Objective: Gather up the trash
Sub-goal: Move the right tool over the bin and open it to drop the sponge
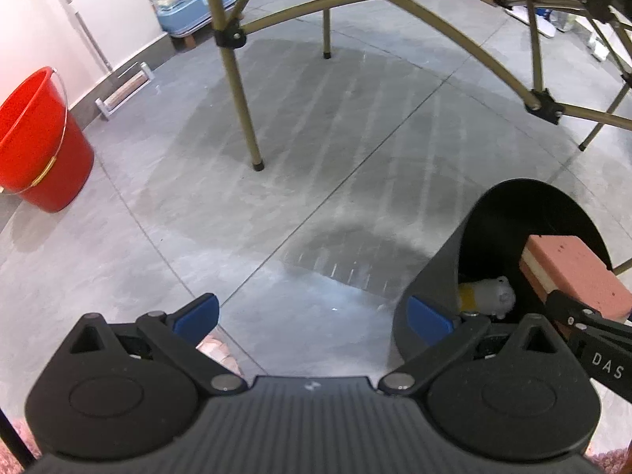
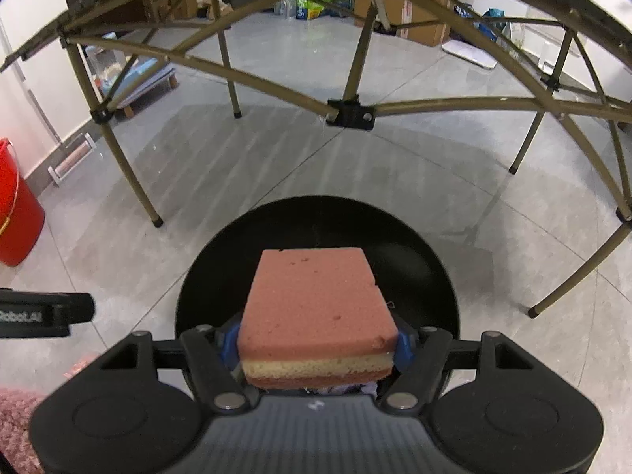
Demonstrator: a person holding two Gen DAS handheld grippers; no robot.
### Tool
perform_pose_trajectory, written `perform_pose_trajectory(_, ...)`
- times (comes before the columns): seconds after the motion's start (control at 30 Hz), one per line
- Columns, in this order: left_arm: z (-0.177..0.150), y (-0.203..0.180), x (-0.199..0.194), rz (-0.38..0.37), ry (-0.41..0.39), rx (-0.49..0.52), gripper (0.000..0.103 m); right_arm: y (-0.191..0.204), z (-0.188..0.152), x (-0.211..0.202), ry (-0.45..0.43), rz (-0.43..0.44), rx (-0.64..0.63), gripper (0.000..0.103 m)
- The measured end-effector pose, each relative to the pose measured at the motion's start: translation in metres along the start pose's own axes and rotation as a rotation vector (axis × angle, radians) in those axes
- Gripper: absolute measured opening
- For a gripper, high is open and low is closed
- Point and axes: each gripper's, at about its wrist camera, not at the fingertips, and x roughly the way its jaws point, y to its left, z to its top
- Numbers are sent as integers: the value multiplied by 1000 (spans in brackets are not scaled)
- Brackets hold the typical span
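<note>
**Sponge clamped over black bin, left tongs gaping**

While the right gripper (image 2: 318,345) is clamping one pink-and-yellow layered sponge (image 2: 316,312) between its blue pads, that sponge is hanging just above the mouth of one black bin (image 2: 426,260) standing on the grey tiled floor (image 2: 276,166). Left gripper (image 1: 312,318) is holding nothing, its tongs standing wide apart over bare floor, right-side finger just beside the bin's outer wall (touching or not, can't tell).

Counts: two grippers, one sponge, one bin, one red bucket (image 1: 35,146), one folding table frame (image 2: 351,112) with olive legs.

Left wrist view only: it is looking into the bin from the side, showing one small pale bottle-like item with a yellow band (image 1: 488,294) lying inside at the bottom; also a blue tub (image 1: 193,12) back by the wall. The sponge is showing here too, poking in from the right.

Right wrist view only: it is showing the sponge's three layers edge-on, the bin's full round rim beneath, and cardboard boxes (image 2: 418,23) plus clutter far behind the table. The sponge is blocking the bin's inside here.
</note>
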Motion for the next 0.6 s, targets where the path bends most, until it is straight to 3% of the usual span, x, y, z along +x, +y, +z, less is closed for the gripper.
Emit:
perform_pose_trajectory(0.47, -1, 0, 3, 5, 15, 12, 103, 2, -1, 9, 29, -5, -4, 71)
perform_pose_trajectory(0.57, -1, 0, 3, 3, 17, 14, 103, 1, 0, 10, 36, -11, 3, 103)
perform_pose_trajectory(0.6, -1, -1, 3, 1, 17, 15, 103, 0, 0, 9, 33, -21, 2, 103)
